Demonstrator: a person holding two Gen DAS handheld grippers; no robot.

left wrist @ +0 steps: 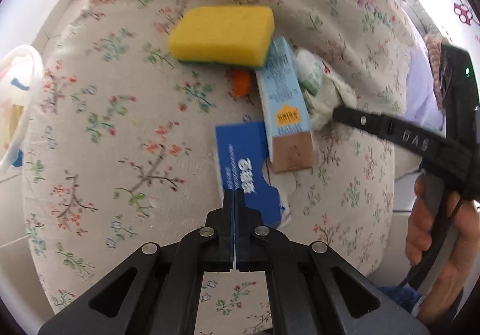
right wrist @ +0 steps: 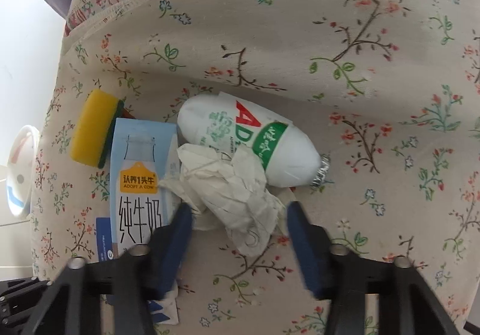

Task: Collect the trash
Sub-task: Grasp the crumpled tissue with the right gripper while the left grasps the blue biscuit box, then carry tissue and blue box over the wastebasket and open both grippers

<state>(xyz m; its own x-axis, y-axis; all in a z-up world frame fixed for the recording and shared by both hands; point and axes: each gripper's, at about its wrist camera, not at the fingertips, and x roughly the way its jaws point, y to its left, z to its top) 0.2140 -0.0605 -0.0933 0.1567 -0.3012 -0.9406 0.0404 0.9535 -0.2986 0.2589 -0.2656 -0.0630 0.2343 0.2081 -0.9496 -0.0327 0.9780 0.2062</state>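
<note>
Here the right tool (right wrist: 237,215) straddles, wide apart, the crumpled tissue (right wrist: 228,191) just beside the milk carton (right wrist: 138,173), seemingly to grab it, while the left tool (left wrist: 234,200) sits pinched together nearby.

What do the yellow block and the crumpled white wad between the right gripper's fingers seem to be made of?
Yellow rectangular block: likely foam sponge, matte and porous, with a green scouring layer. Crumpled white wad: probably tissue paper, thin, matte and sharply creased.

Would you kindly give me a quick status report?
Left gripper shut, empty, over blue packet. Right gripper open, straddling crumpled tissue. Milk carton and white bottle crowd the tissue.
</note>
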